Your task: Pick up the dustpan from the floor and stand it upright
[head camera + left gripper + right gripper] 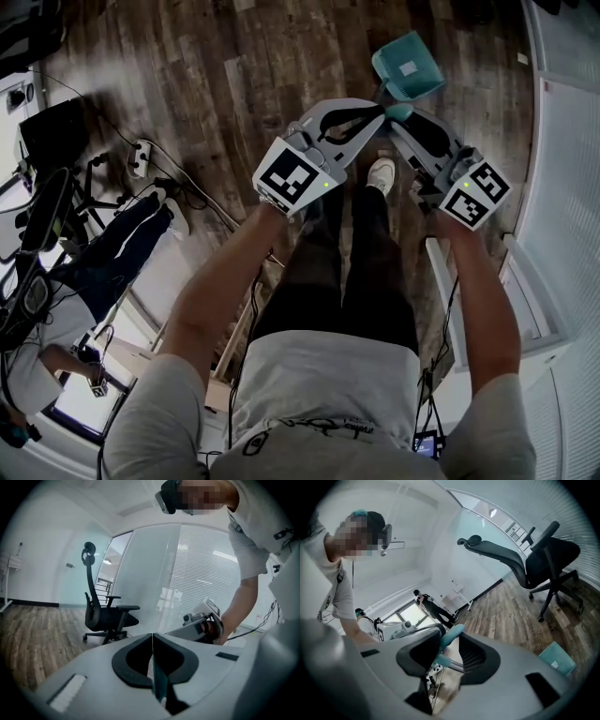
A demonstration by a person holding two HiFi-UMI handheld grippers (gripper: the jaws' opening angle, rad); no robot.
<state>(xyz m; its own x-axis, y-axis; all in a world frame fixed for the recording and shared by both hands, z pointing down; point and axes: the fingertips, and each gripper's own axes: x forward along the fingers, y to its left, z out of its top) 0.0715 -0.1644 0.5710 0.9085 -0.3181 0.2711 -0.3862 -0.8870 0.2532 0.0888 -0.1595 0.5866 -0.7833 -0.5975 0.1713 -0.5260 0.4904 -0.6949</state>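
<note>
The teal dustpan (409,66) is over the wooden floor ahead of my feet, white label on its pan, handle rising toward me. My right gripper (399,120) is shut on the handle's teal grip (449,638), which pokes out past the jaws with the metal rod (453,664) below it. The pan (557,660) shows low at the right of the right gripper view. My left gripper (379,111) sits tip to tip against the right one beside the handle. Its fingertips (153,635) meet in a closed line; only a thin dark teal sliver shows behind them.
A black office chair (105,616) (534,559) stands on the wood floor by a glass wall with blinds (562,141). A power strip (141,157) and cables lie at the left, near a seated person (103,253). My shoe (380,173) is just below the grippers.
</note>
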